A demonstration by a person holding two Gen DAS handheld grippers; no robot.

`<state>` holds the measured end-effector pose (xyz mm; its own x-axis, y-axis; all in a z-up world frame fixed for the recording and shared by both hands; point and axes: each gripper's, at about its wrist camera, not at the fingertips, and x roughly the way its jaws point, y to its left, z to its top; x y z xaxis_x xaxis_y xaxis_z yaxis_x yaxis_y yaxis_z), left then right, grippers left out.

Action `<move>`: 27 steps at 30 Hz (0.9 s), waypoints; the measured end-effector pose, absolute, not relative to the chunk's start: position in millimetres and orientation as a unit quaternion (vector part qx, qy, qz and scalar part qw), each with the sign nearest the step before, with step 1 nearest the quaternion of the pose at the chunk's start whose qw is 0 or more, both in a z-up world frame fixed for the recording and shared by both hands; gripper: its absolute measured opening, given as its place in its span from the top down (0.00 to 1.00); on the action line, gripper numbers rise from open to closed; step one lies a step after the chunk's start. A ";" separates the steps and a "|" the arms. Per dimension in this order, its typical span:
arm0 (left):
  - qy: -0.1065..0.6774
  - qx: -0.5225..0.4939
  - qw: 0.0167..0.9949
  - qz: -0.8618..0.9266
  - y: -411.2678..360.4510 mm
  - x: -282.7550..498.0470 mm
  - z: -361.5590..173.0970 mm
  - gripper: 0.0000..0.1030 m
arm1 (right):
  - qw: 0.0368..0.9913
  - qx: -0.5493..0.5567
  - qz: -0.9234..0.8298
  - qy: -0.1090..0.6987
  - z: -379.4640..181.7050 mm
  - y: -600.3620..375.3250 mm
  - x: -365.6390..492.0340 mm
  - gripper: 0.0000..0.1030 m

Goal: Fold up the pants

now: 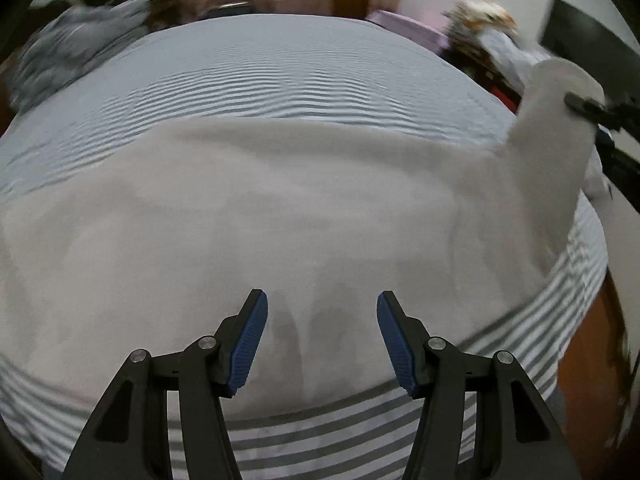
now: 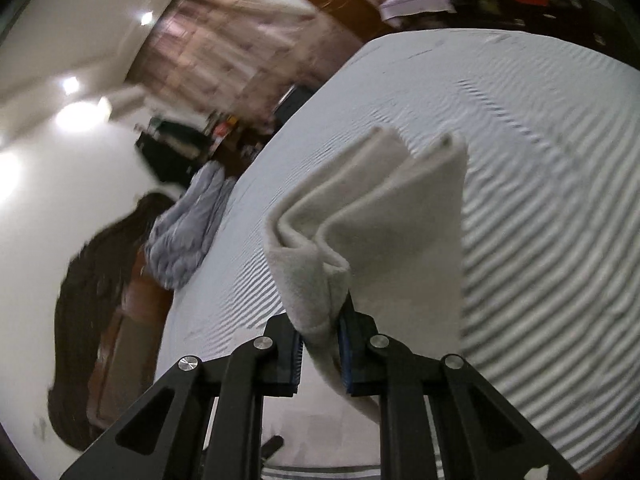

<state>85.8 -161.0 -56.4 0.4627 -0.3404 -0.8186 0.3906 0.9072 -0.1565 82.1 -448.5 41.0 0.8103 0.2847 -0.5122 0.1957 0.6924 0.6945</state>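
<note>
Gripping a bunched end of the pale grey pants [image 2: 372, 216], the right claw [image 2: 320, 344] holds the fabric lifted clear of the striped bed sheet [image 2: 540, 200], its blue pads pressed against the cloth on both sides. The rest of the pants [image 1: 260, 208] lies spread flat across the bed, reaching close to the near edge and rising at the bed's right edge to where the right claw [image 1: 584, 106] pinches it. The left claw [image 1: 322, 340] hangs above the spread fabric by the near edge, jaws apart with nothing between its blue pads [image 1: 250, 344]. A crumpled grey garment [image 1: 76, 52] rests at the bed's far left corner. Both views are blurred.
</note>
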 end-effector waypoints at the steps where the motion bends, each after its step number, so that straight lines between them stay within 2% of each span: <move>1: 0.471 0.010 0.858 -0.206 -140.8 88.4 -52.6 0.44 | 0.868 0.381 0.036 0.315 43.6 -432.9 92.1 0.86; 11: 0.460 -0.083 0.872 -0.144 -15.7 103.1 -42.8 0.44 | 0.842 0.330 0.133 0.405 12.0 -280.4 163.4 0.86; 21: 0.478 -0.146 0.852 -0.157 36.5 103.7 -60.6 0.43 | 0.819 0.244 0.173 0.489 -46.9 -183.1 150.8 0.84; 24: 0.477 -0.159 0.847 -0.174 40.6 105.0 -60.5 0.43 | 0.822 0.229 0.164 0.495 -52.5 -178.0 143.4 0.78; 27: 0.479 -0.180 0.837 -0.191 44.0 107.6 -58.8 0.42 | 0.826 0.230 0.165 0.487 -47.8 -174.5 133.1 0.68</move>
<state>107.6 44.0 -58.8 0.4676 -0.4922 -0.7342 0.1465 0.8623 -0.4848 133.1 -174.5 -47.8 0.4716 0.4971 -0.7283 -0.0491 0.8395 0.5412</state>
